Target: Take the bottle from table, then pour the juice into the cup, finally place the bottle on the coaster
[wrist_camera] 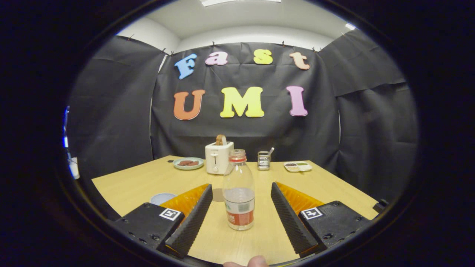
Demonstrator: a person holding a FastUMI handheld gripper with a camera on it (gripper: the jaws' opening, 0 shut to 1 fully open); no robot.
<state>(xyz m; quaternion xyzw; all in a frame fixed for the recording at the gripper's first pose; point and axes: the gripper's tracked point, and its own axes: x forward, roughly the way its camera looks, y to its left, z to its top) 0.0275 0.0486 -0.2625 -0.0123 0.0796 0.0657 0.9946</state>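
Cup (162,198) sits on counter (326,185) just left of the left finger. Claw (240,193) wide open, holding nothing; bottle (239,193) stands upright between the fingers, touching neither. Coaster (218,194) just behind the bottle. Far side: plate (188,163), toaster (219,157), grater (264,160), tray (298,166).

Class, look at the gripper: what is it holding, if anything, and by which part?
Nothing is held. The gripper is open; the bottle stands upright on the table between its fingers, with gaps either side.
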